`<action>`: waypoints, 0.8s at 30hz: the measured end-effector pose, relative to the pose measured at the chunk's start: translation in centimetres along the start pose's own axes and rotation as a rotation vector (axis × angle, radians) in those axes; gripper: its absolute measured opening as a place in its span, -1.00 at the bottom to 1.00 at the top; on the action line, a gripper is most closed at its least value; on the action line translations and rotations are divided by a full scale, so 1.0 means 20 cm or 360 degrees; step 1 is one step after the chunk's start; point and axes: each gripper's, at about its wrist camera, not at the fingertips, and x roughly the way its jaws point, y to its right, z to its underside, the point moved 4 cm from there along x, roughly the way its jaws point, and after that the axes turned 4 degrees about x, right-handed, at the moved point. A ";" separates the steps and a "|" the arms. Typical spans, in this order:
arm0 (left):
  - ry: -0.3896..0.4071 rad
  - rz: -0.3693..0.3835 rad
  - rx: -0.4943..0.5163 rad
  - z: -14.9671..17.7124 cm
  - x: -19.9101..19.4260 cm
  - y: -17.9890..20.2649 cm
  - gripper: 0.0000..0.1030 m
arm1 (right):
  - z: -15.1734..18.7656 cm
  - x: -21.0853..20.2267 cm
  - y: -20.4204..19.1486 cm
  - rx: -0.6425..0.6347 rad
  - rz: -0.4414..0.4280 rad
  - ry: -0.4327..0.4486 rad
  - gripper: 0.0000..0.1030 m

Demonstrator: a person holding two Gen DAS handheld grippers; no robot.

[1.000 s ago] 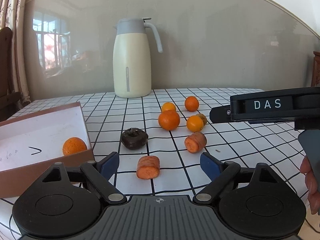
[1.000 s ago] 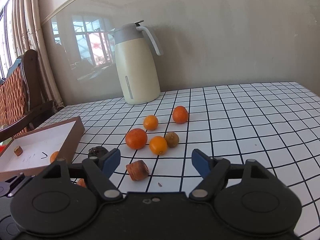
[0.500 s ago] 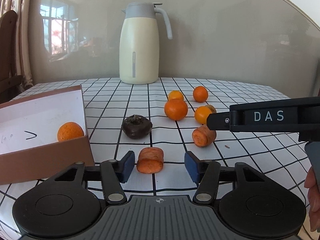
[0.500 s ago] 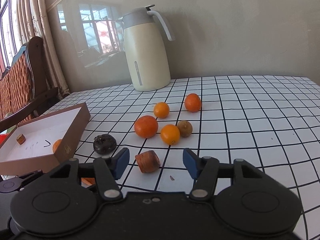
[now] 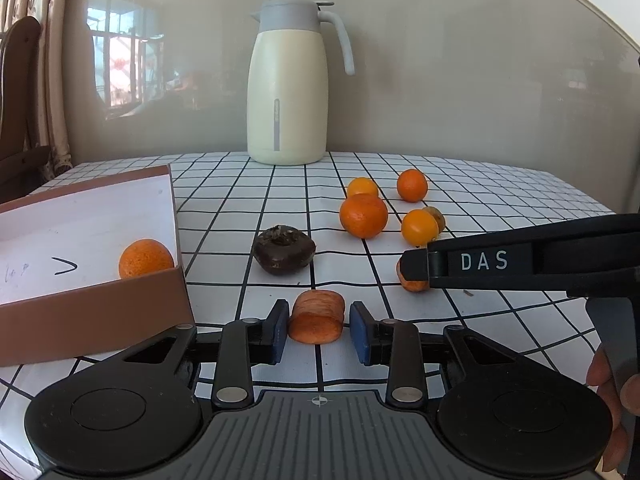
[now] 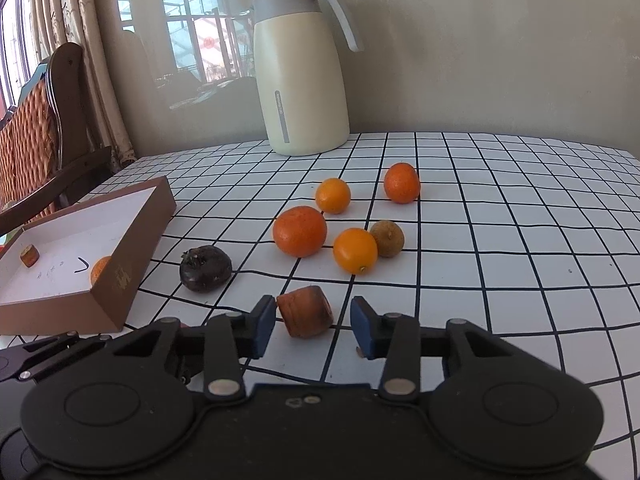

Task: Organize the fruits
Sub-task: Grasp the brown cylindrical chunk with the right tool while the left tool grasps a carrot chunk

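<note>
Your left tongs [image 5: 318, 330] stood spread around 1 carrot piece [image 5: 317, 317] on the bench [image 5: 500, 184], the left pad [image 5: 279, 330] about touching it, the right pad a little off. Your right tongs [image 6: 313, 326] were spread too, around a second, browner carrot piece [image 6: 306, 311]; its left pad [image 6: 262, 325] sat just beside the piece, the right pad apart. Beyond them lay a dark fruit [image 6: 205, 268], 4 oranges [image 6: 300, 231] in a loose cluster and a small brown fruit [image 6: 387, 238] touching 1 of them. To the left, the box [image 6: 120, 280] held 1 orange [image 5: 146, 258] against its near wall and a small chunk [image 6: 29, 255]. A jug [image 6: 302, 80] stood at the back.
</note>
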 end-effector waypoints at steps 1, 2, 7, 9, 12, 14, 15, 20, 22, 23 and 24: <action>0.0003 -0.0004 0.0005 0.00 0.00 0.00 -0.34 | 0.00 0.01 0.00 0.0000 0.0000 -0.0003 -0.39; 0.0005 -0.0006 0.0004 0.00 0.00 0.00 -0.34 | 0.00 0.01 0.00 0.0000 -0.0003 -0.0008 -0.39; 0.0012 -0.0016 0.0004 0.00 0.01 0.00 -0.34 | 0.00 0.03 -0.02 -0.0006 0.0005 -0.0014 -0.53; 0.0013 -0.0018 -0.0001 0.00 0.00 0.00 -0.34 | -0.01 0.03 -0.03 -0.0021 0.0019 -0.0008 -0.54; 0.0015 -0.0026 0.0000 0.01 0.00 0.01 -0.34 | 0.00 0.03 -0.03 -0.0027 0.0023 -0.0008 -0.56; 0.0015 -0.0027 -0.0001 0.01 0.00 0.01 -0.34 | 0.00 0.04 -0.01 -0.0010 0.0021 -0.0017 -0.56; 0.0016 -0.0025 -0.0009 0.01 -0.01 0.01 -0.34 | 0.00 0.04 -0.01 0.0008 0.0014 -0.0018 -0.56; 0.0018 -0.0019 -0.0013 0.01 -0.01 -0.01 -0.43 | 0.00 0.04 -0.01 0.0009 0.0025 -0.0012 -0.57; 0.0018 -0.0018 -0.0013 0.01 -0.01 -0.01 -0.43 | 0.00 0.04 -0.01 0.0018 0.0026 -0.0011 -0.57; 0.0017 -0.0017 -0.0013 0.01 -0.01 -0.01 -0.43 | 0.00 0.04 -0.01 0.0018 0.0027 -0.0011 -0.57; 0.0016 -0.0015 -0.0014 0.01 -0.01 -0.01 -0.43 | 0.00 0.04 -0.02 0.0015 0.0029 -0.0011 -0.57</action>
